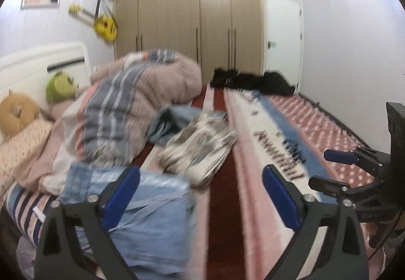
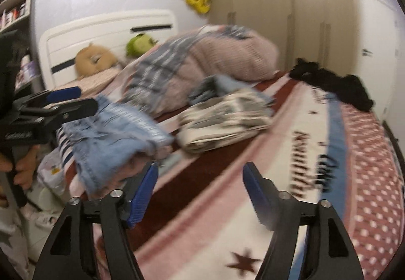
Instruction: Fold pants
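Folded light-blue denim pants (image 1: 141, 206) lie at the near left edge of the bed; they also show in the right wrist view (image 2: 111, 133). My left gripper (image 1: 201, 194) is open and empty, its left finger over the denim. My right gripper (image 2: 200, 186) is open and empty above the bedspread, right of the denim. The right gripper shows in the left wrist view (image 1: 336, 168), and the left gripper in the right wrist view (image 2: 73, 97), above the denim. A black garment (image 1: 253, 82) lies crumpled at the far end of the bed, also in the right wrist view (image 2: 334, 82).
A folded grey-and-white patterned garment (image 1: 200, 148) and a blue garment (image 1: 167, 125) lie mid-bed. A bunched pink striped duvet (image 1: 134, 107), plush toys (image 1: 15, 113) and a white headboard (image 2: 108, 26) are to the left. A wardrobe (image 1: 192, 9) and a door (image 1: 282, 34) stand behind.
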`<state>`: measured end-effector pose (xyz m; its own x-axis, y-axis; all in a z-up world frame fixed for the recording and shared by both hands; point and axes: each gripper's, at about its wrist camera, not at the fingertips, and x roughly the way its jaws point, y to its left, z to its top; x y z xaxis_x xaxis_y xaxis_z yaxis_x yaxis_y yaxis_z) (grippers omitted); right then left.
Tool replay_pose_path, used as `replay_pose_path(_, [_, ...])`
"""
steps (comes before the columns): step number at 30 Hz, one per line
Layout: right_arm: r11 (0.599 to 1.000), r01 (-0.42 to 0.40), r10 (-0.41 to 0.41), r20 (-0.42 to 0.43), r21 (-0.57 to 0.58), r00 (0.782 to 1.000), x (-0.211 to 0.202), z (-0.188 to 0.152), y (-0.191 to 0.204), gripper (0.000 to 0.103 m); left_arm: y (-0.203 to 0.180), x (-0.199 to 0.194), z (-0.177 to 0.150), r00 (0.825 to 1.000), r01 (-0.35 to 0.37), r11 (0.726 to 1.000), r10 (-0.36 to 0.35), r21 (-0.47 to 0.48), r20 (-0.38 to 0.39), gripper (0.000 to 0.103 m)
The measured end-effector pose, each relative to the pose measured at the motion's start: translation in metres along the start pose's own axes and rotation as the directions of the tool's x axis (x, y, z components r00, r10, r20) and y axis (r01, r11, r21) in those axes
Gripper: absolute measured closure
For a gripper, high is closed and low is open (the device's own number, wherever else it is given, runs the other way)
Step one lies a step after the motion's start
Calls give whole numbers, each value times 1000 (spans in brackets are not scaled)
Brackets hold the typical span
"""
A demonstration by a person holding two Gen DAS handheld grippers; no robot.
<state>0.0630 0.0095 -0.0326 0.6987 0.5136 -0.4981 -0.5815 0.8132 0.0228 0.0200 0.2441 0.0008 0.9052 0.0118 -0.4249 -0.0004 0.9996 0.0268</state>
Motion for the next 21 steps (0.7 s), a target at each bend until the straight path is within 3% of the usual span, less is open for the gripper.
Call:
replay_pose_path(5, [996,87,-87,55,3,995,-39,-12,-44,28,-55,-14,0,996,8,1000,-6,-23,87,3])
replay_pose_path(10, [991,137,-137,93,7,986,-73,-39,-73,17,-98,-15,-9,993,14,999,-10,-36,120,1])
replay_pose_path(13, [986,164,-166,113,28,980,-89,-54,-85,10,-113,-12,-14,991,33,999,-28,-33,127,1])
replay_pose_path(21, [978,186,-195,95,97,976,-98,-74,-104,10,-129,-6,-20,992,51,999,-49,-12,117,1])
